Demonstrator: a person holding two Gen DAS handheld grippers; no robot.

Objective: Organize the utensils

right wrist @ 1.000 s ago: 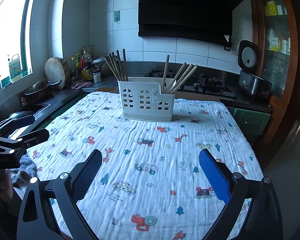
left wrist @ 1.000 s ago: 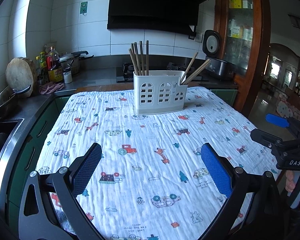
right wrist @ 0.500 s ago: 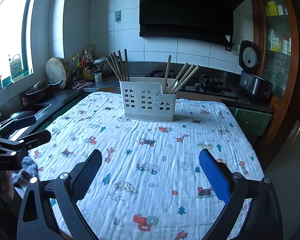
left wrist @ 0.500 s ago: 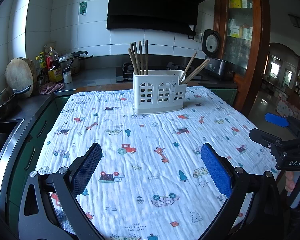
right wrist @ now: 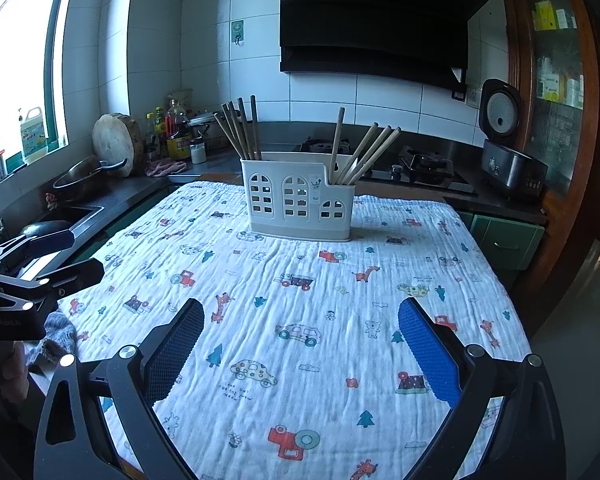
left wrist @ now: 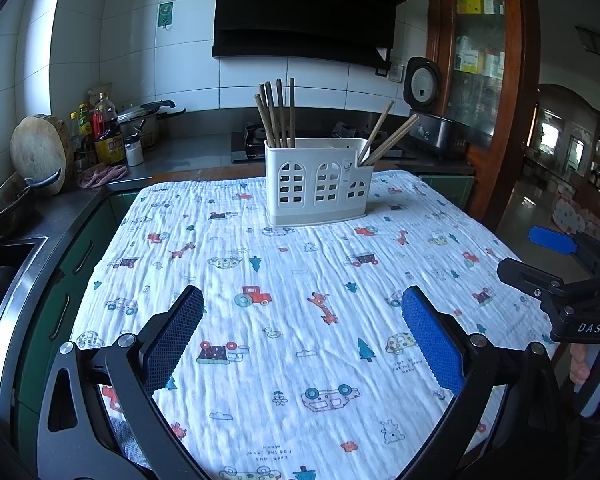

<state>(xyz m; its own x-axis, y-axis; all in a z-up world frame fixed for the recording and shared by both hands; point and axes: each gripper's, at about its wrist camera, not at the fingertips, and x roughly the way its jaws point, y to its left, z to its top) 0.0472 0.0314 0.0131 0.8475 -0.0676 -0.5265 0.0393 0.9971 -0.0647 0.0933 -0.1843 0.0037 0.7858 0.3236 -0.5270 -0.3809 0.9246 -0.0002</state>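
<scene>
The left gripper [left wrist: 302, 330] and right gripper [right wrist: 300, 334] are both spread wide and empty above the cloth [left wrist: 300, 280]. The holder [left wrist: 318, 182] stands at the cloth's far end, with chopsticks [left wrist: 278, 112] upright in its left compartment and more leaning in its right.

Ahead of the gripper, white wall tiles [right wrist: 320, 96] rise behind a dark countertop [right wrist: 412, 184] under a black range hood [right wrist: 376, 28]. Daylight pours through a window [right wrist: 16, 60] at far left. A wooden glass-fronted cabinet [right wrist: 556, 80] stands at right.
</scene>
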